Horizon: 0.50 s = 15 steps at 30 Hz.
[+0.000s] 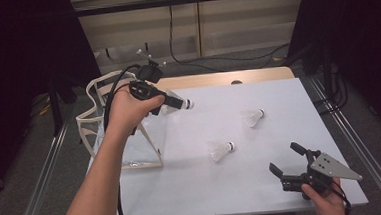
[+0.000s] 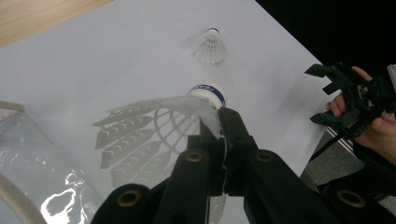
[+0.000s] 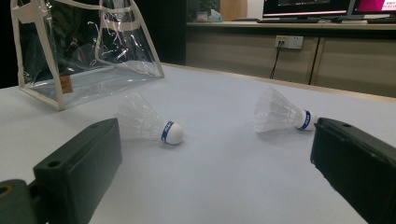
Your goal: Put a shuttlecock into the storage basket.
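Left gripper view shows our left gripper [image 2: 219,140] jaws clenched on the white feathered shuttlecock [image 2: 163,126]'s skirt; squeezing could crush feathers. Beside them waits the clear plastic bag [image 2: 32,158]. Our right gripper [image 1: 288,160] jaws stand released.

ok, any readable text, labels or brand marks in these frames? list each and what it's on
None can be read.
Blue band on the held shuttlecock: white lettering, too blurred.
Blue bands on the two shuttlecocks lying on the table: lettering too small.
Brown tag on the clear bag: mark too small.
Monitors at the back: content illegible.
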Tool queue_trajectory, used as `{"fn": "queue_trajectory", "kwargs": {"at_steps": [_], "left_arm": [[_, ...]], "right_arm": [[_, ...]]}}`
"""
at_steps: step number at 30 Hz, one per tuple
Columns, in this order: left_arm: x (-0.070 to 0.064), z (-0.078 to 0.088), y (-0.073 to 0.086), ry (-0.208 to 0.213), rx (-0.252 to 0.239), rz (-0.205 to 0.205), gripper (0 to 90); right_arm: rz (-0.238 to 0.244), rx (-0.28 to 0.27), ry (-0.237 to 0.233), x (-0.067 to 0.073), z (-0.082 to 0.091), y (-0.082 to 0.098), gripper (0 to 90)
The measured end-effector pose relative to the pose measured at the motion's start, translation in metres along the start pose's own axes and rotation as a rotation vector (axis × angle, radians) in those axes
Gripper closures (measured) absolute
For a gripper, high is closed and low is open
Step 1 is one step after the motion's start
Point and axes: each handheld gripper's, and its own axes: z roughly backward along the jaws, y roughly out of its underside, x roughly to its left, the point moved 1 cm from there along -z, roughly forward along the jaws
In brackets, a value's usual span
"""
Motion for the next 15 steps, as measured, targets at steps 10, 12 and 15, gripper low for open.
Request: {"fn": "queue_trajectory", "kwargs": {"at_steps": [10,12,15], "left_arm": [[0.0061,0.005,-0.004,-0.02,-0.002,0.014,89.7],[0.0075,0.0059,-0.0049,-0.022,0.002,0.014,89.7],[0.0089,0.0076,-0.0064,-0.031,-0.002,0.017,89.7]], "right_arm": [[-0.002,-0.001,0.0,-0.0002,0.0002,-0.0002,1.8],[-0.002,0.0,0.0,-0.0002,0.0002,-0.0001,1.8],[-0.002,-0.001,0.0,-0.0002,0.0002,-0.0002,1.8]]}}
